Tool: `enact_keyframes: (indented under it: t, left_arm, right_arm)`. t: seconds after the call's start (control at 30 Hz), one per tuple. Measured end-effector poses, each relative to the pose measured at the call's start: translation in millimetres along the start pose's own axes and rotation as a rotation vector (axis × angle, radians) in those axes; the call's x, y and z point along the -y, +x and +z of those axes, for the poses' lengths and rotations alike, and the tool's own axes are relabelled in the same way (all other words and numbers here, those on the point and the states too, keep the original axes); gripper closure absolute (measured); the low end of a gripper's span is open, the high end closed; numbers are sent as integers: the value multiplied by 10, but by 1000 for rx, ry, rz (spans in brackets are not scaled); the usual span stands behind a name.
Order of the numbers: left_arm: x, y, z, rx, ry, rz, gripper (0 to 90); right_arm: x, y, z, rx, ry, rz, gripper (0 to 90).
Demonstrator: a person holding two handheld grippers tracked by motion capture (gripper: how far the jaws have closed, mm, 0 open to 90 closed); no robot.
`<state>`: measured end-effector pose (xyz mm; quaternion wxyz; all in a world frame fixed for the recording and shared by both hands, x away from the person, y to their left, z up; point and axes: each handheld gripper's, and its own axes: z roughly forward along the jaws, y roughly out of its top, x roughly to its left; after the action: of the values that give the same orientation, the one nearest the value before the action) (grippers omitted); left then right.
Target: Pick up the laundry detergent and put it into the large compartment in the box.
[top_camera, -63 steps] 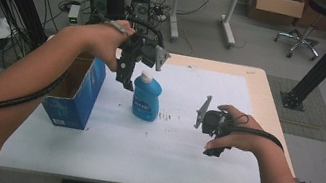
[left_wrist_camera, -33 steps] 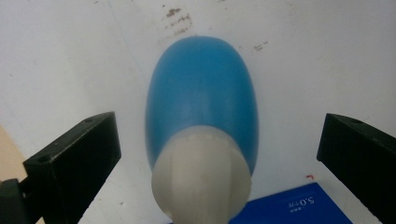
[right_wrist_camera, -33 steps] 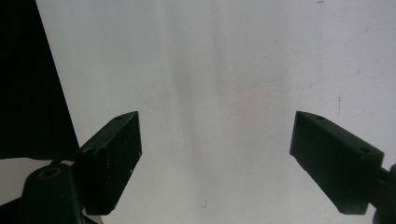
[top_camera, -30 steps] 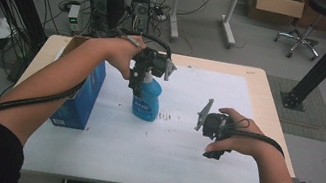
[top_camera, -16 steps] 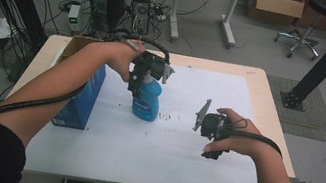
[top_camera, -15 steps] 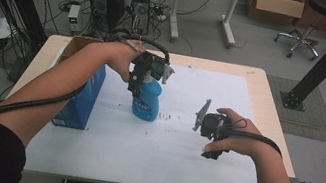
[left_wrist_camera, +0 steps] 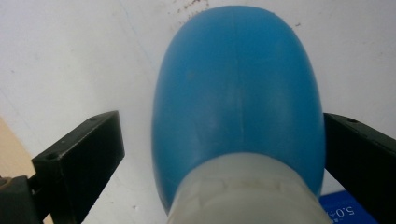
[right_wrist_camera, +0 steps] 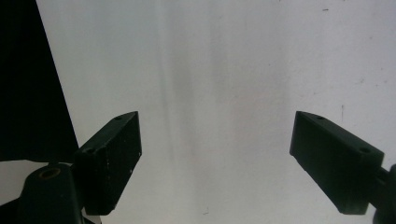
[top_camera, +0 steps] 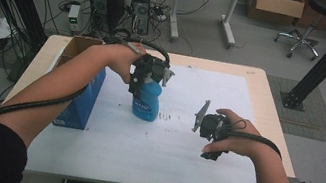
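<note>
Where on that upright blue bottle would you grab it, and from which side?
Probably from straight above, as the left hand-held gripper is placed now, closing on the blue bottle at its rounded shoulder just below the white neck. It stands upright on the table, and there the body seems to fit between the open jaws, one on each flank; the right jaw sits close, the left apart.

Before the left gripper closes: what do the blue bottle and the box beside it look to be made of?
Blue bottle: likely moulded plastic, smooth and semi-gloss, with a faint seam down its body and a soft sheen; its whitish neck looks like plastic too. Blue box: apparently cardboard, with brown raw flaps at its open top and a printed blue matte face.
</note>
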<state>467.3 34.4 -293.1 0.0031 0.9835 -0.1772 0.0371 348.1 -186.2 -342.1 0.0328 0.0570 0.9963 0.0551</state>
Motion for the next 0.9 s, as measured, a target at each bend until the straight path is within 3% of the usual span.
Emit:
enact_keyframes:
  t: [0.9]
  left_arm:
    - [-38, -11, 16, -15, 11, 19, 154]
  right_arm:
    - [-44, -42, 47, -2, 1, -2, 169]
